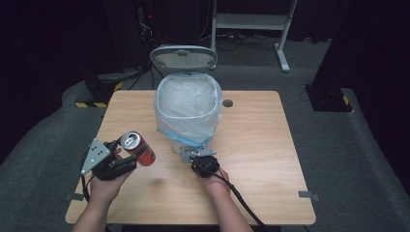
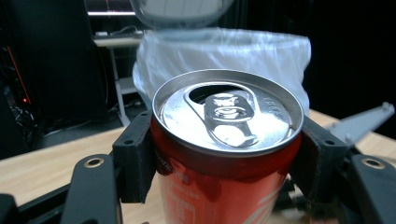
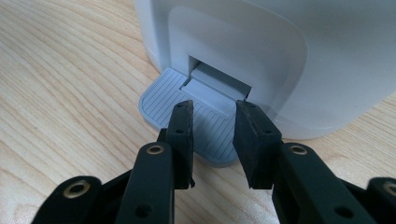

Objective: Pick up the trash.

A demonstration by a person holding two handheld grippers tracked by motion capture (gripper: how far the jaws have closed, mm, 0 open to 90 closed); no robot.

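Note:
A red drink can (image 1: 138, 147) with an opened silver top (image 2: 229, 109) is held upright and a little tilted above the table's left side. My left gripper (image 1: 128, 153) is shut on it, a jaw on each side of its body (image 2: 224, 177). A white pedal bin (image 1: 188, 121) lined with a clear bag (image 2: 224, 51) stands mid-table, its lid (image 1: 183, 57) raised. My right gripper (image 1: 200, 163) rests on the bin's grey ribbed pedal (image 3: 161, 100). Its jaws (image 3: 213, 135) stand a narrow gap apart with nothing between them.
The wooden table (image 1: 261, 145) has bare surface right of the bin and along the front edge. A small round hole (image 1: 227, 103) sits behind the bin on the right. Dark floor, a white desk frame (image 1: 251, 21) and equipment stands lie beyond.

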